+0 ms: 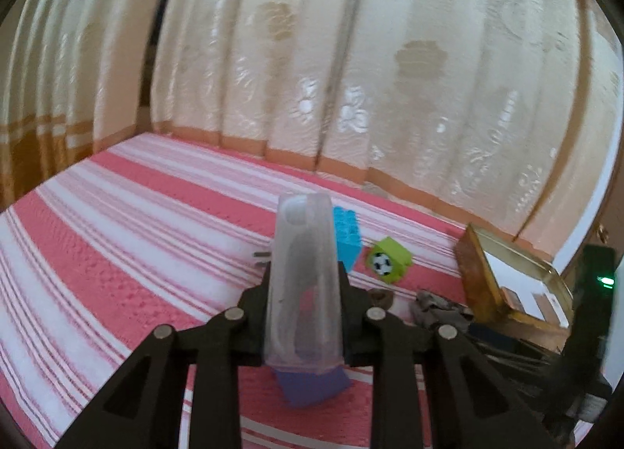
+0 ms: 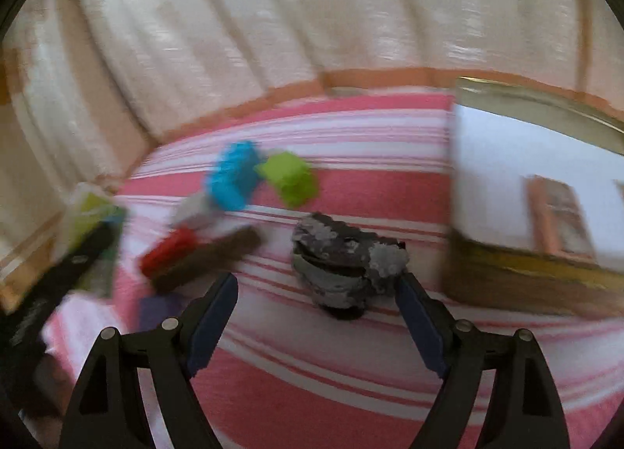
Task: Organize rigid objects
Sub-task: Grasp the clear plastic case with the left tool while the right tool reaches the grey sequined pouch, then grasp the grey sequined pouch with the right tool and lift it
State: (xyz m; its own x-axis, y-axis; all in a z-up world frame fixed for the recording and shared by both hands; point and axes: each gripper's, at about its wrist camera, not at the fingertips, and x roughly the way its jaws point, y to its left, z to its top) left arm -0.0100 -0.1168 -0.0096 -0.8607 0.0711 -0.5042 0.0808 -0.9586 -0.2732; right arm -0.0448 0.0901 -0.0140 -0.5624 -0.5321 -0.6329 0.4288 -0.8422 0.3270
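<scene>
Setting: a bed (image 1: 136, 215) under a pink-and-white striped cover stood against cream patterned curtains (image 1: 351, 59).
Left gripper (image 1: 304, 273): closed tight on a translucent plastic tube (image 1: 304, 285), the tube pointing away from the camera and held clear of the cover.
Near left gripper: a purple block (image 1: 312, 386) lay on the cover below the tube's near end.
Farther out, left view: a blue brick (image 1: 347, 238) showed just behind the tube, and a green cube with a football print (image 1: 388, 256) sat just right of the brick.
Tin: an open gold tin (image 1: 518, 281) with a white lining stood at the right of the bed.
Right gripper (image 2: 316, 316): jaws stood wide, holding nothing.
Between the right fingers: a grey mottled lump (image 2: 343, 266) lay on the cover just ahead of the fingertips; contact could not be told.
Farther out, right view: a dark brown bar (image 2: 206, 258) and a red brick (image 2: 167, 250) lay to the left, blurred.
</scene>
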